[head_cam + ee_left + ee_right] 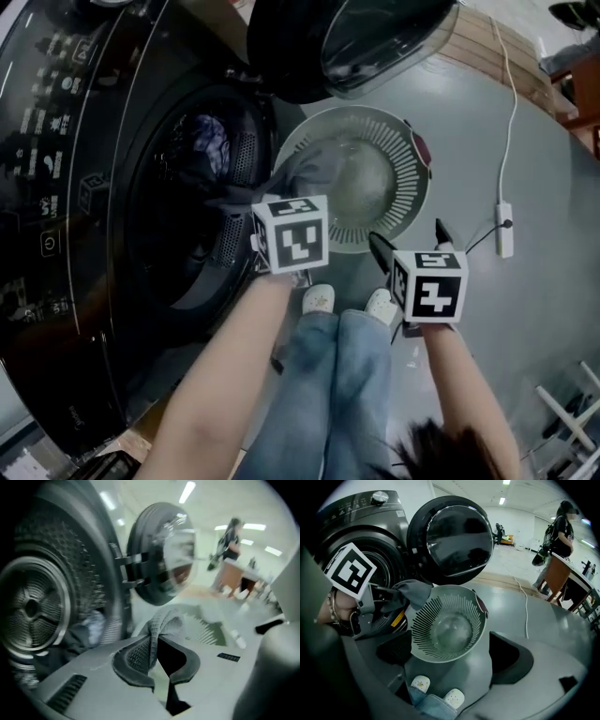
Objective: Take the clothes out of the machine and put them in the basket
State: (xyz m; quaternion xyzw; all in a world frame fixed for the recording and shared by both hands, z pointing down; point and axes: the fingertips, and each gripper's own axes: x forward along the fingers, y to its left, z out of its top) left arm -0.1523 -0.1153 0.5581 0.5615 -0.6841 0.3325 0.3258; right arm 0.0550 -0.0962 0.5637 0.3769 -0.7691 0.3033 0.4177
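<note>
The dark front-loading washing machine [84,187] has its round door [347,42] swung open. On the floor in front stands the round slotted basket [403,155], nothing in it. My left gripper [286,202] is shut on a grey garment [309,173] that stretches from the drum mouth to the basket's left rim. In the left gripper view the cloth [161,623] is pinched between the pads. More clothes, one blue and white [211,141], lie in the drum. My right gripper [406,234] hangs open over the basket's near edge, nothing between its fingers.
A white cable with a small box [504,230] runs across the grey floor right of the basket. My own legs and white slippers [319,300] stand just behind the basket. A person [560,527] stands at a table far off.
</note>
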